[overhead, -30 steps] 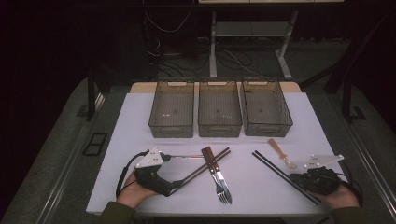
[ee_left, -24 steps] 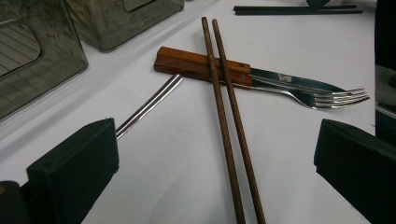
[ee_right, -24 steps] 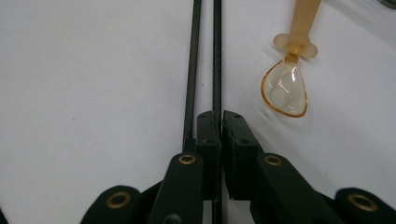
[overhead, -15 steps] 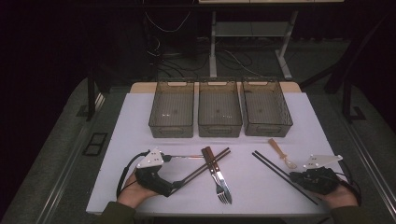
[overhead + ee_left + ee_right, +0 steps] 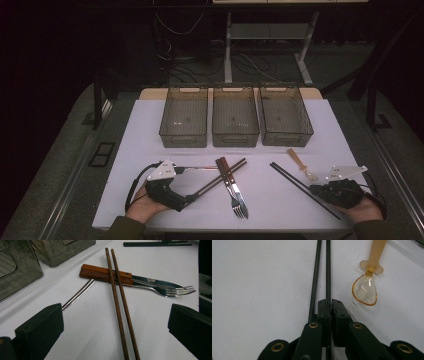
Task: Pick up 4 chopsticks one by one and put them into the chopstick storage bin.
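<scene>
The left tongs (image 5: pixel 115 340) stood wide open, the brown chopsticks (image 5: pixel 119 305) running lengthwise straight ahead between their jaws; the right tongs (image 5: pixel 331 305) were closed beside black chopsticks (image 5: pixel 322 272).

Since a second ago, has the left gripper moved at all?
No. The left gripper sits at the same spot beside the brown chopsticks, below the left bin.

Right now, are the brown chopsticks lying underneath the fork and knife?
No, the left gripper view shows the brown chopsticks crossing over the wooden handles of the fork and knife.
</scene>
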Motion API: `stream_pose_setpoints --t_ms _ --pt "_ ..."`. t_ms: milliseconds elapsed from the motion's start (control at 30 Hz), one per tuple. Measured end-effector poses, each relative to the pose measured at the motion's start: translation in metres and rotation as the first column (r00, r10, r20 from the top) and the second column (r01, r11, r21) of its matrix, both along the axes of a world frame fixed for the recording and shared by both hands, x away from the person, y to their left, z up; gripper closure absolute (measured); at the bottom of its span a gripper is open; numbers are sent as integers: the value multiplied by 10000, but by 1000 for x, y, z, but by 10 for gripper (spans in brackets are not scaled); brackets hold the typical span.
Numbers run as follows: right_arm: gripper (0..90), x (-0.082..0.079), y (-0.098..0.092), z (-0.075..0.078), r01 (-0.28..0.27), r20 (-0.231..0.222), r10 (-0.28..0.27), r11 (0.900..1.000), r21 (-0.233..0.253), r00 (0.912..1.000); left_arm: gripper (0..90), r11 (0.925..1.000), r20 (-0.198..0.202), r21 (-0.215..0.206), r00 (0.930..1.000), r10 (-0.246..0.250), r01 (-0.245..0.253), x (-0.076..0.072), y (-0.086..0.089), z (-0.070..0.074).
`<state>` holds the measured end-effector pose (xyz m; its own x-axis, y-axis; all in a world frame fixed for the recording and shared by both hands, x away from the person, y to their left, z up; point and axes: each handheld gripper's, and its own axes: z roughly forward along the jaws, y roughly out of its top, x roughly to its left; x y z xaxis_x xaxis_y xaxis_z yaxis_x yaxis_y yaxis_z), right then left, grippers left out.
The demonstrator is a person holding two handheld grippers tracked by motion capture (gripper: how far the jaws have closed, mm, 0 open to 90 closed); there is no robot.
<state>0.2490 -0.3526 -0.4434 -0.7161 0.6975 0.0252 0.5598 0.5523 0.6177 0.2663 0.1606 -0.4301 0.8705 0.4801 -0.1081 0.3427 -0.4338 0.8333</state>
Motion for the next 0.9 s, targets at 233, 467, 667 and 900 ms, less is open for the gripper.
stream_pose_setpoints --t_ms 233,467,667,900 --pt "865 1 0 1 34 -77 -33 10000 76 10000 0 10000 -14 45 10000 -68 68 0 0 0" --pt "865 1 0 5 -136 -75 139 9994 322 9999 0 10000 -32 25 10000 -75 75 0 0 0" --pt "865 0 -2 11 -86 -21 87 9986 528 10000 0 9999 -29 37 10000 -94 94 0 0 0" --pt "865 -3 -5 24 -129 333 106 9975 692 9994 0 9999 -23 53 9999 -121 121 0 0 0"
